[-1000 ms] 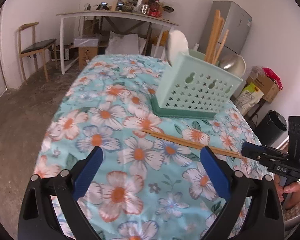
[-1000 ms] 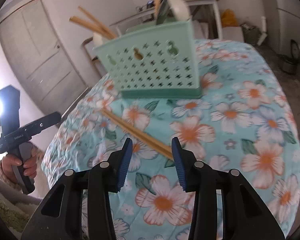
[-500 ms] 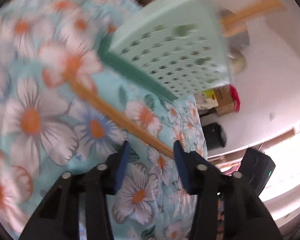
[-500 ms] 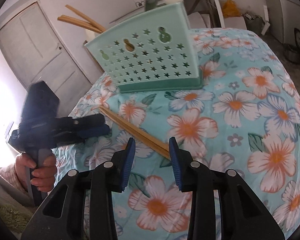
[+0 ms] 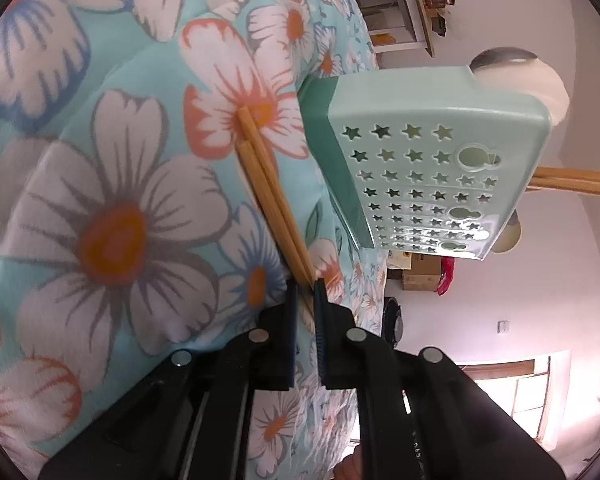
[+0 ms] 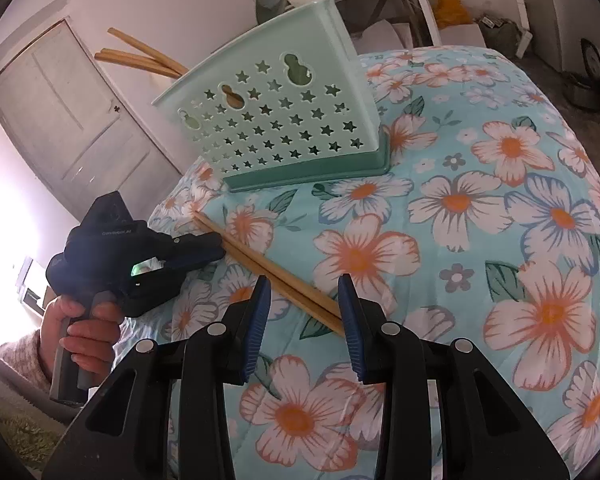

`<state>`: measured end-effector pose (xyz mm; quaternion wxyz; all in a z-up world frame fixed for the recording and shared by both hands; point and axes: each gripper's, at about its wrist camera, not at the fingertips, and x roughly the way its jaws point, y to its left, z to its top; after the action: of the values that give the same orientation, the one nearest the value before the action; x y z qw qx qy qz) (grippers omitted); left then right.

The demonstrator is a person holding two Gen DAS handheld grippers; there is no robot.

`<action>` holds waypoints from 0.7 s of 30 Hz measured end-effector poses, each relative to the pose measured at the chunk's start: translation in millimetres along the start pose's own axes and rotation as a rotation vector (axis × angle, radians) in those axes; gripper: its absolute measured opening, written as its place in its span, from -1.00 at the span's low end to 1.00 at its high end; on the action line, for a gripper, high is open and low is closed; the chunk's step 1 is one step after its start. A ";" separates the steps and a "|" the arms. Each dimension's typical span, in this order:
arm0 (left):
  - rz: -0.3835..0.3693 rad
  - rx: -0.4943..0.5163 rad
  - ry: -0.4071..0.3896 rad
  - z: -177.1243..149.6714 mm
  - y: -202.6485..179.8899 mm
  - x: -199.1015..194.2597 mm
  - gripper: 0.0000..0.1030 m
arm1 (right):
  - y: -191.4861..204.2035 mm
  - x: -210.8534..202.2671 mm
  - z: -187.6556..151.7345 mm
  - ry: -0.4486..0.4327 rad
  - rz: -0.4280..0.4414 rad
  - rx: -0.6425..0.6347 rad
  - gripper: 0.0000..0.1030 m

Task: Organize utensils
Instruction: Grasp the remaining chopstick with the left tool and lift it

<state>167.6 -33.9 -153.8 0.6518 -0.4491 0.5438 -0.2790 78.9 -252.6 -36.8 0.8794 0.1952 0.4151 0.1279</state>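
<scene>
Between the left gripper's (image 5: 305,294) pads: chopstick pair (image 5: 272,204), apparently clamped now, where half a second ago they stood apart. Gripper rolled sideways. Right gripper (image 6: 302,312): fingers apart, straddling the pair's other end. Basket (image 6: 278,120) just beyond.

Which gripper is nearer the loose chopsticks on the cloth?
Left. The left gripper is shut on the chopsticks at one end; the right gripper stands open around their other end.
</scene>
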 end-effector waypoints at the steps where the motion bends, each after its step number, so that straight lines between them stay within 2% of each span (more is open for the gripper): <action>1: -0.009 -0.013 -0.002 -0.2 1.0 -0.9 -0.87 | 0.5 -2.0 0.7 -0.007 0.001 -0.001 -0.34; 9: -0.029 -0.052 -0.022 -6.1 8.7 -13.9 -0.89 | 4.2 -11.7 -0.6 -0.029 0.001 -0.008 -0.34; 12: -0.009 -0.060 -0.025 -9.2 8.5 -17.8 -0.87 | 7.0 -13.3 -2.1 -0.031 0.001 -0.013 -0.34; 21: -0.054 -0.236 -0.036 -0.5 27.8 -22.2 -0.84 | 10.2 -26.9 -5.9 -0.056 -0.004 -0.013 -0.34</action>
<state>158.1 -2.9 -168.3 0.5963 -0.5420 0.5488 -0.2225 56.9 -252.5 -17.4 0.8923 0.1920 0.3896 0.1234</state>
